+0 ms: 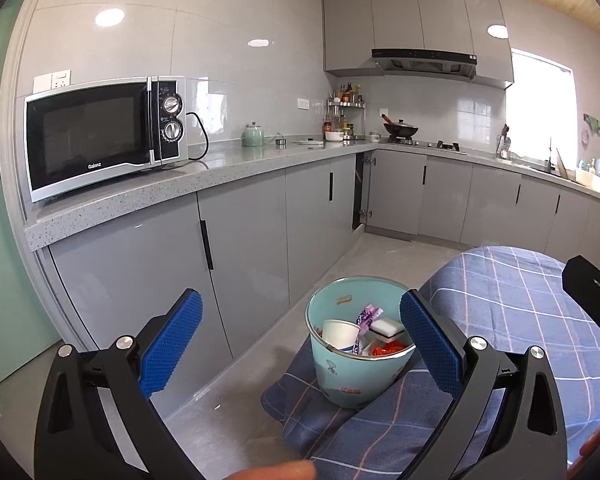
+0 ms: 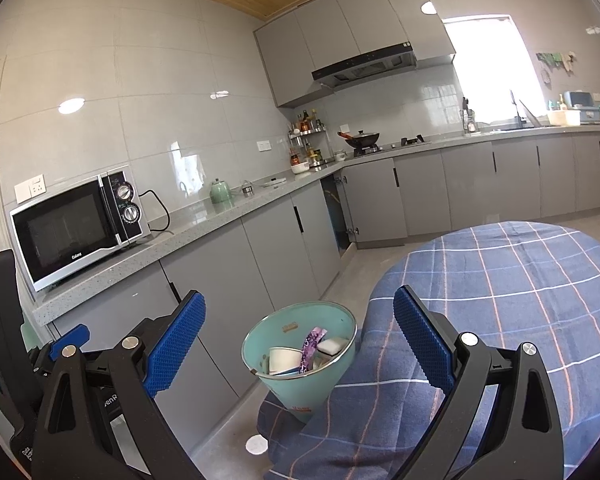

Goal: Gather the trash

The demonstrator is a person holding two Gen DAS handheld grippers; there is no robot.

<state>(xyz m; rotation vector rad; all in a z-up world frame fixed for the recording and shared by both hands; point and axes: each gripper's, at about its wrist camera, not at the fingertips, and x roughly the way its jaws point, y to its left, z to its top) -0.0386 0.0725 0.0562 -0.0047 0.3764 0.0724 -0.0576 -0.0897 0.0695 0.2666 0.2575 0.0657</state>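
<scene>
A light teal bin (image 1: 342,378) stands by the hanging edge of the blue checked tablecloth (image 1: 512,300). Inside lie a white paper cup (image 1: 339,333), a purple wrapper (image 1: 367,316), a white block (image 1: 387,328) and red scraps (image 1: 388,348). My left gripper (image 1: 300,340) is open and empty, above and in front of the bin. The bin (image 2: 300,392), cup (image 2: 283,359) and purple wrapper (image 2: 313,342) also show in the right wrist view. My right gripper (image 2: 300,340) is open and empty, just above the bin. The cloth (image 2: 520,280) lies to its right.
A grey counter (image 1: 148,196) with a microwave (image 1: 104,136) runs along the left wall over grey cabinets (image 1: 240,240). A stove with a wok (image 1: 400,130) and a sink sit at the back. A white round scrap (image 2: 257,445) lies on the floor by the cloth.
</scene>
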